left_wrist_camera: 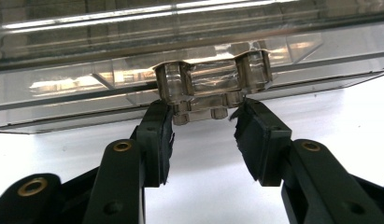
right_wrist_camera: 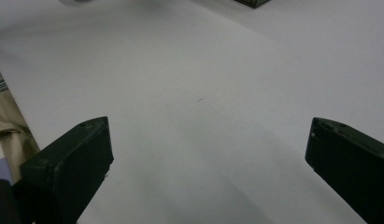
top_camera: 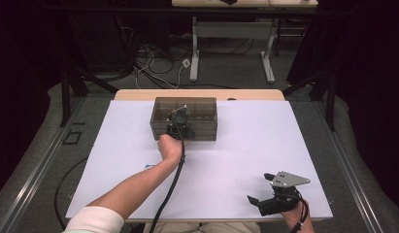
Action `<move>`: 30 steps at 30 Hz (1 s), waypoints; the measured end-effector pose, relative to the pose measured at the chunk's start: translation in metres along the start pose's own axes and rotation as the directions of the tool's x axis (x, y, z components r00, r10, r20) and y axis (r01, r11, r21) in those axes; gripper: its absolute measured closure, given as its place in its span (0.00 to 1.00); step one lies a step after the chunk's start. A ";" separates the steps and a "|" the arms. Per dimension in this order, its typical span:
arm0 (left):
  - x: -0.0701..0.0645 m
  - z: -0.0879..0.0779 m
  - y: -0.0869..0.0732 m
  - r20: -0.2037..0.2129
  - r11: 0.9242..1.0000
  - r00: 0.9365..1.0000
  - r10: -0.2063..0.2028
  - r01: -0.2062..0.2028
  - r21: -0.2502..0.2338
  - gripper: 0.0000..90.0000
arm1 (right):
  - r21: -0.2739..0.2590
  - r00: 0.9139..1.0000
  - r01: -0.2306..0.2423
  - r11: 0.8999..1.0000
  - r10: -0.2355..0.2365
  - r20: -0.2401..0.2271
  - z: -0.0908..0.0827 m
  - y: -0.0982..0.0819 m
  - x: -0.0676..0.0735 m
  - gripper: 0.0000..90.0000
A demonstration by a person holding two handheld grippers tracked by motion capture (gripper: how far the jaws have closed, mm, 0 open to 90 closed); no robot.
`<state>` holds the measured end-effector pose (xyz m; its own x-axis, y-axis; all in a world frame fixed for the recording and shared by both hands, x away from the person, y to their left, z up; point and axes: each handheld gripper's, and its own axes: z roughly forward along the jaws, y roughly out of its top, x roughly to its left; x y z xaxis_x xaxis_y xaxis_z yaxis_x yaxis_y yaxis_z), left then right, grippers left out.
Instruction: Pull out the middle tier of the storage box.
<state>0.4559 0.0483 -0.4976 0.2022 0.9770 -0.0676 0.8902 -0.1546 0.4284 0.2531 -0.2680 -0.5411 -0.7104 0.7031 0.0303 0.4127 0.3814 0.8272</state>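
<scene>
Jaws of the left gripper stand partly apart, flanking the latch at 12 o'clock on the smoky, ribbed, clear plastic box. Right gripper gapes over the smooth white surface.

Dim room, light concentrated on white table surface with pale wooden edge at far side. Grey carpeted floor beyond, darker at margins. Second desk at the back: light top, white metal legs with long feet. Tangle of cables on floor left of that desk, white plug block among them. Black curtains closing off left and right sides; dark stand legs in front of them. Metal floor rails running diagonally along both sides of table. Loose dark cable looping on floor at near left.
</scene>
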 end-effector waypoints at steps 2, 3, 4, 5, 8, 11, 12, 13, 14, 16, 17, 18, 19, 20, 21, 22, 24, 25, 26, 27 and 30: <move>0.000 0.000 0.000 -0.007 1.000 1.000 0.005 -0.005 -0.001 0.62 | 0.001 1.000 0.002 1.000 -0.002 0.000 0.000 0.000 0.000 0.00; -0.001 0.000 0.000 -0.007 1.000 1.000 0.006 -0.006 -0.001 0.63 | 0.002 1.000 0.004 1.000 -0.004 0.001 0.000 0.000 0.000 0.00; 0.000 0.000 0.000 -0.007 1.000 1.000 0.008 -0.008 0.001 0.63 | 0.001 1.000 -0.002 1.000 0.002 -0.002 0.000 0.000 0.000 0.00; 0.000 0.000 0.000 -0.006 1.000 1.000 0.008 -0.008 -0.002 0.63 | 0.005 1.000 -0.001 1.000 0.001 0.000 0.000 0.000 0.000 0.00; -0.001 0.000 -0.001 -0.012 1.000 1.000 0.014 -0.014 -0.002 0.63 | -0.001 1.000 0.002 1.000 -0.002 -0.001 0.000 0.000 0.000 0.00; -0.001 0.000 -0.001 -0.010 1.000 1.000 0.017 -0.017 -0.001 0.63 | -0.008 1.000 0.000 1.000 0.000 -0.005 0.001 0.000 0.000 0.00; -0.001 0.000 -0.002 -0.012 1.000 1.000 0.014 -0.014 -0.003 0.63 | -0.002 1.000 0.000 1.000 0.000 -0.003 0.001 0.000 0.000 0.00; -0.001 -0.001 -0.002 -0.010 1.000 1.000 0.016 -0.016 -0.001 0.63 | 0.001 1.000 -0.001 1.000 0.001 -0.005 0.001 0.000 0.000 0.00; -0.001 -0.001 -0.002 -0.010 1.000 1.000 0.017 -0.018 -0.001 0.63 | 0.012 1.000 -0.002 1.000 0.002 -0.005 0.000 0.000 0.000 0.00; -0.001 -0.001 -0.003 -0.012 1.000 1.000 0.020 -0.020 0.001 0.63 | 0.013 1.000 0.000 1.000 0.001 -0.006 0.000 0.000 0.000 0.00; -0.002 -0.001 -0.004 -0.011 1.000 1.000 0.018 -0.018 0.000 0.63 | 0.013 1.000 -0.001 1.000 0.001 -0.006 0.000 0.000 0.000 0.00; -0.001 -0.001 -0.004 -0.010 1.000 1.000 0.025 -0.025 0.000 0.64 | 0.018 1.000 -0.001 1.000 0.002 -0.010 0.000 0.000 0.000 0.00; -0.001 -0.001 -0.005 -0.009 1.000 1.000 0.022 -0.022 -0.002 0.64 | 0.018 1.000 -0.002 1.000 0.003 -0.010 0.000 0.000 0.000 0.00; -0.001 -0.002 -0.005 -0.011 1.000 1.000 0.030 -0.030 0.000 0.64 | 0.019 1.000 -0.003 1.000 0.003 -0.009 0.000 0.000 0.000 0.00; -0.001 -0.001 -0.006 -0.017 1.000 1.000 0.026 -0.026 0.000 0.64 | 0.019 1.000 -0.003 1.000 0.003 -0.010 0.000 0.000 0.000 0.00; -0.001 -0.001 -0.007 -0.015 1.000 1.000 0.023 -0.023 0.000 0.66 | 0.011 1.000 -0.003 1.000 0.003 -0.005 0.001 0.000 0.000 0.00; 0.001 -0.002 -0.008 -0.014 1.000 1.000 0.020 -0.020 -0.008 0.69 | 0.015 1.000 -0.003 1.000 0.003 -0.008 0.001 0.000 0.000 0.00; 0.002 -0.002 -0.009 -0.008 1.000 1.000 0.023 -0.023 -0.006 0.69 | 0.016 1.000 -0.003 1.000 0.003 -0.008 0.001 0.000 0.000 0.00; 0.002 -0.003 -0.009 -0.005 1.000 1.000 0.024 -0.024 -0.008 0.69 | 0.015 1.000 -0.003 1.000 0.003 -0.009 0.001 0.000 0.000 0.00; 0.002 -0.003 -0.009 0.000 0.999 0.999 0.032 -0.032 -0.009 0.68 | 0.015 1.000 -0.002 1.000 0.003 -0.008 0.000 0.000 0.000 0.00; 0.002 -0.003 -0.011 0.008 0.999 0.999 0.043 -0.043 -0.010 0.62 | 0.015 1.000 -0.003 1.000 0.003 -0.008 0.000 0.000 0.000 0.00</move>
<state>0.4454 0.0520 -0.4993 0.2431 0.9683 -0.0564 0.8765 -0.1945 0.4403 0.2536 -0.2681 -0.5415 -0.7137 0.6995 0.0368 0.4230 0.3886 0.8186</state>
